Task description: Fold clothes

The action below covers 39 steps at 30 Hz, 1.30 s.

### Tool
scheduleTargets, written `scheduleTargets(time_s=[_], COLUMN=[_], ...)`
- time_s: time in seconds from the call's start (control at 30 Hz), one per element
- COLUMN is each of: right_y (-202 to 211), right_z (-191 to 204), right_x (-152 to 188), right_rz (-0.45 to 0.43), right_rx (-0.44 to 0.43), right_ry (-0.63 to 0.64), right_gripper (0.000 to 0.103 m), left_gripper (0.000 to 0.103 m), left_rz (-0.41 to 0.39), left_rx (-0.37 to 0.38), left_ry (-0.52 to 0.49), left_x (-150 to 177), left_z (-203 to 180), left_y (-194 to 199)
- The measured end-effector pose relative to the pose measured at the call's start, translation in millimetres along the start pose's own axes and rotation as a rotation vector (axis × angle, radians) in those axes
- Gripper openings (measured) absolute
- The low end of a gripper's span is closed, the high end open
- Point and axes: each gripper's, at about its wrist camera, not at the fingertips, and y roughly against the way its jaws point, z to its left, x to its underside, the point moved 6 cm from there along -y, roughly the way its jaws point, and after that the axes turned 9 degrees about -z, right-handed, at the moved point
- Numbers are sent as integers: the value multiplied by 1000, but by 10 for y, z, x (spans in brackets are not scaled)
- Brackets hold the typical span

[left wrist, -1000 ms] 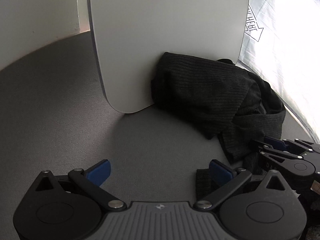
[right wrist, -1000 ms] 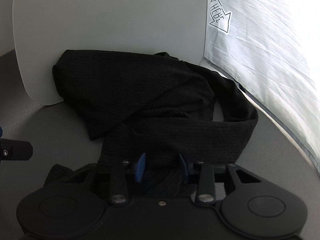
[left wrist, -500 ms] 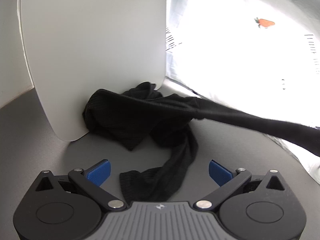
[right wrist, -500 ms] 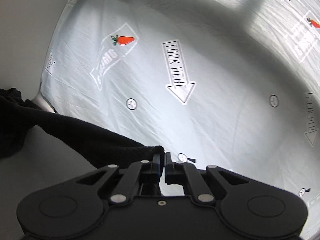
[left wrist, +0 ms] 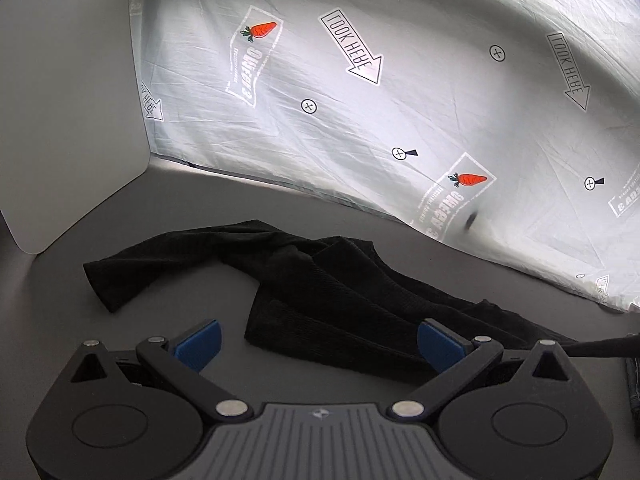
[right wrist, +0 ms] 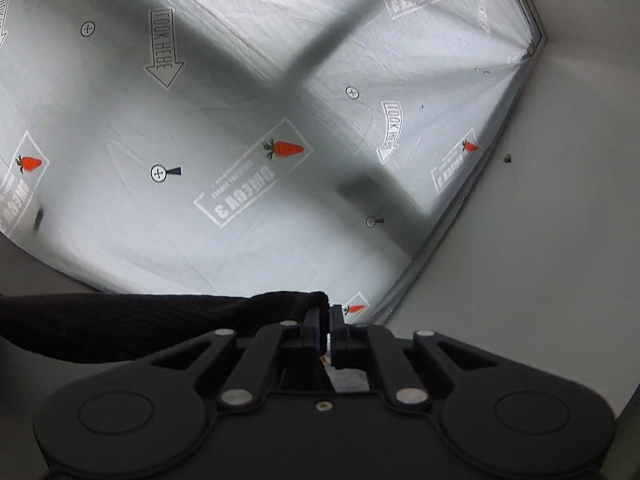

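Trailing leftward from the clamped right gripper (right wrist: 329,314): black garment (right wrist: 140,326).

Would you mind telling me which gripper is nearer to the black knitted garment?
Right. The right gripper is shut on an edge of the black knitted garment; the left gripper is open, apart from the cloth, above the grey table.

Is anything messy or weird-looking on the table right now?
Yes. The black garment lies twisted and bunched on the gray table instead of flat, one sleeve trailing off to the left. The right tool pinches one end of it, while the left tool is open and empty.
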Motion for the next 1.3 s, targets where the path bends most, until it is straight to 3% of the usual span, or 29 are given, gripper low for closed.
scheduleTargets(time_s=[0.07, 0.13, 0.17, 0.23, 0.33, 0.57, 0.67, 0.77, 0.9, 1.0, 1.07, 1.13, 1.2, 1.3], right_y=[-5, 97, 146, 227, 355, 666, 731, 832, 974, 1046, 1102, 1167, 1224, 1346], right_z=[-3, 101, 162, 368, 939, 2425, 3108, 3888, 4681, 4953, 4981, 4938, 4815, 4290], right_x=[445, 678, 780, 859, 838, 98, -284, -571, -706, -670, -637, -611, -611, -620], right_rz=[72, 95, 107, 130, 101, -12, -32, -8, 43, 96, 91, 57, 27, -33], right_rx=[-91, -139, -174, -320, -538, -1051, -1227, -1385, -1443, -1473, -1462, -1432, -1402, -1387], right_ry=[58, 104, 109, -2, -95, -115, -86, -43, 67, 112, 119, 115, 87, 5], right_gripper=[18, 46, 47, 47, 49, 51, 56, 67, 67, 64, 46, 4, 3, 3], left_gripper=[103, 103, 103, 103, 103, 103, 103, 103, 103, 103, 103, 103, 103, 103], left_rz=[52, 70, 66, 63, 84, 92, 115, 123, 124, 118, 115, 110, 84, 45], left_rx=[40, 57, 50, 31, 13, -54, -55, -72, -117, -122, -127, -128, -118, -114], left_ry=[-5, -23, -34, -36, 26, 140, 186, 197, 236, 272, 283, 289, 284, 253], left_x=[110, 192, 218, 255, 236, 38, -24, -67, -113, -102, -90, -86, -108, -115], left_z=[-217, -368, -400, -413, -281, 303, 572, 796, 1111, 1252, 1291, 1283, 1225, 1095], left_y=[-34, -38, -29, -27, -76, -380, -577, -723, -813, -776, -736, -655, -518, -290])
